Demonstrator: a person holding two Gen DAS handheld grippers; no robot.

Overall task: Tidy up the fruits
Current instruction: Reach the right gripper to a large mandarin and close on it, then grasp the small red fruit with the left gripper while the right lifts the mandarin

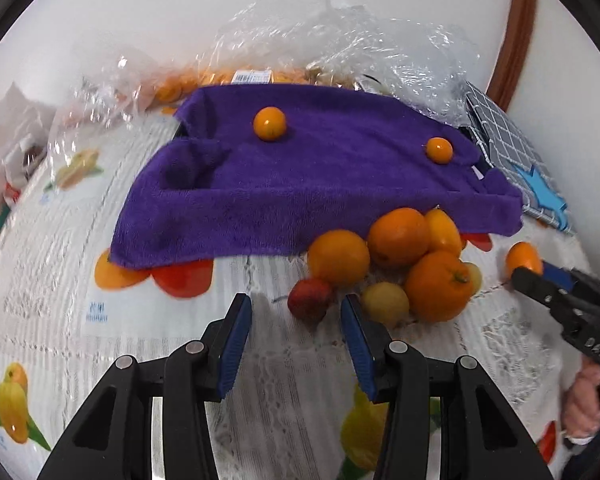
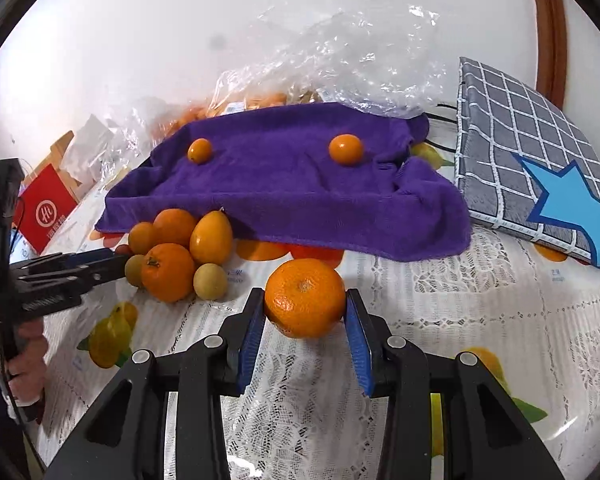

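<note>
Orange mandarin clamped, right hand-held gripper

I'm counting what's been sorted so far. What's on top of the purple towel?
Two small orange fruits sit apart on the purple towel. The towel drapes over something raised that is fully covered, so what is beneath cannot be seen.

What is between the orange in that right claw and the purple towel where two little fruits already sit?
Nothing visible. The right gripper holds the orange just before the purple towel; only bare tablecloth lies between. The fruit pile sits off to the left.
</note>
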